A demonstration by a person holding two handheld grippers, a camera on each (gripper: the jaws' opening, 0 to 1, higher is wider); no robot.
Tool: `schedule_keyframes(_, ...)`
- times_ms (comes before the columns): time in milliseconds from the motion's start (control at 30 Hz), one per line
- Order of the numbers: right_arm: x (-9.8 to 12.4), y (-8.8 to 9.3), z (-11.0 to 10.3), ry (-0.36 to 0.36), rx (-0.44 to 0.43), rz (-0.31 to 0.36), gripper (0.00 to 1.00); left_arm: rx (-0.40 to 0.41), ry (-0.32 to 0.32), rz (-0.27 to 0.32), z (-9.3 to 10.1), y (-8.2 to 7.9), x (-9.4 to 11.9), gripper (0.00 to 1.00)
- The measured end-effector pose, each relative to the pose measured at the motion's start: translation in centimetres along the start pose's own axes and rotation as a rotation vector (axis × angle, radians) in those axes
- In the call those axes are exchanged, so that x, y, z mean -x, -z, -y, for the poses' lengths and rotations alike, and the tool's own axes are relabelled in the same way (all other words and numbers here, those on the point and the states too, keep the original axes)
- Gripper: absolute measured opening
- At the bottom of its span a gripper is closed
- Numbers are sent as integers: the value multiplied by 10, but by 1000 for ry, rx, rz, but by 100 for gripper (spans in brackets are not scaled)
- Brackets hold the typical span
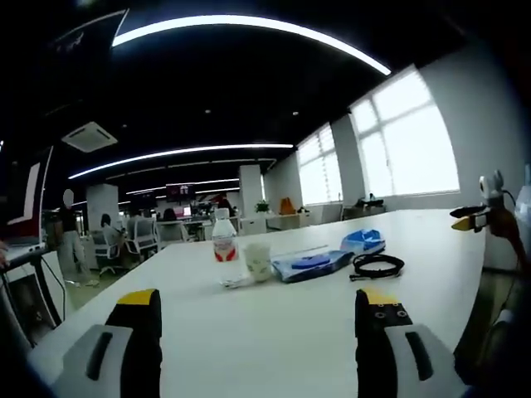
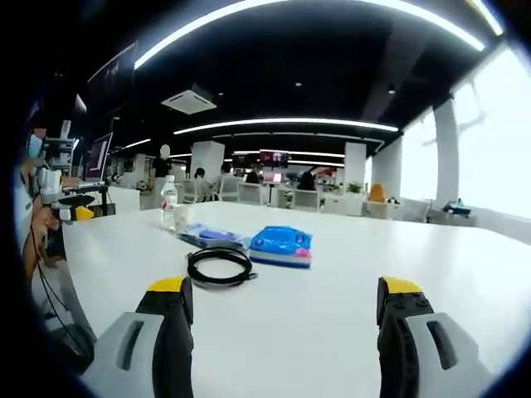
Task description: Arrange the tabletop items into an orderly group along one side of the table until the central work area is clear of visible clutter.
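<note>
White table (image 1: 249,332) holds a capped bottle (image 1: 224,240) beside a cup (image 1: 257,261).

White table (image 1: 274,332) carries bottle (image 1: 224,238), cup (image 1: 257,260), blue pouches (image 1: 311,264), coiled black cable (image 1: 377,265).

Background, beyond the table's far edge: office chairs (image 1: 133,236), seated people (image 2: 199,184), white columns (image 1: 250,189), bright windows (image 1: 411,137), curved ceiling light strips (image 2: 286,124).
</note>
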State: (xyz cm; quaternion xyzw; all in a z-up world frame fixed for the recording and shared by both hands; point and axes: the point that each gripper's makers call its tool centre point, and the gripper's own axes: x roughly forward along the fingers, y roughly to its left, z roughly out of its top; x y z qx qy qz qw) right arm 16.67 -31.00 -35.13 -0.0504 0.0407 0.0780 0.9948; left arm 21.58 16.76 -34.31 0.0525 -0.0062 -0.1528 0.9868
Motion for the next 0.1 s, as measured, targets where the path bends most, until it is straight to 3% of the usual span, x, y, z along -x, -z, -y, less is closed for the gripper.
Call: schedule_keyframes(100,-1,-1,-1,-3,0,1,88,-3,3,-6,1,1,0,97)
